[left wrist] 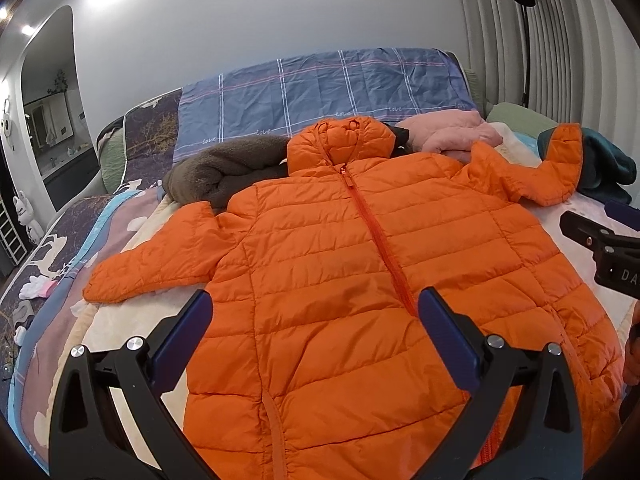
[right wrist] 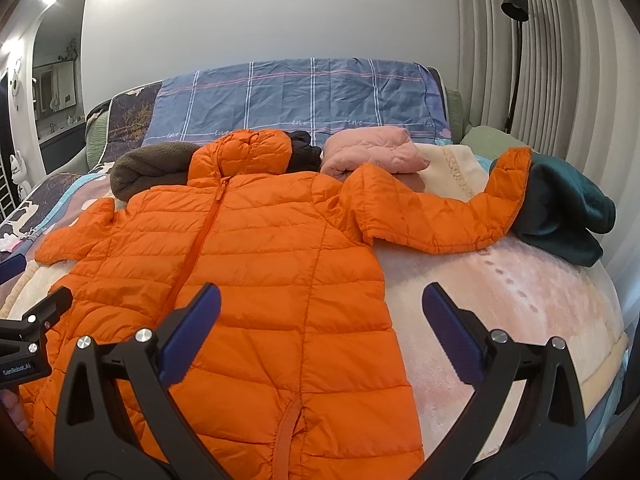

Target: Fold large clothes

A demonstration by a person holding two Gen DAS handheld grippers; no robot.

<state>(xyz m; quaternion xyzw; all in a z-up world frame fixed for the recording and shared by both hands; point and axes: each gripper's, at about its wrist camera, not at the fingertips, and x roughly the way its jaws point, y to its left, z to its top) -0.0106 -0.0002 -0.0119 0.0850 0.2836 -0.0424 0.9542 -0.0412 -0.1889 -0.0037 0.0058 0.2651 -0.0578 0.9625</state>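
My left gripper has its jaws spread wide, nothing between them, hanging above the lower front of the orange puffer jacket; I cannot tell whether the blue pads brush the quilting or hang just clear of it. My right gripper is spread just as wide and holds nothing; its left finger sits over the jacket's side edge and its right finger over the bare pale blanket beside it. The jacket lies face up and zipped, spread flat on the bed, hood toward the headboard end and hem nearest me. Its one sleeve angles out over the blanket on the left, and the other sleeve stretches out to the right, its cuff touching a dark teal garment. Just beyond the hood lie a brown fleece garment, a small dark piece and a pink puffer jacket, all bunched up. Behind them a blue checked pillow leans against the plain wall. A patterned quilt covers the bed's left side. Pleated curtains hang on the right, with a black floor lamp in front of them.
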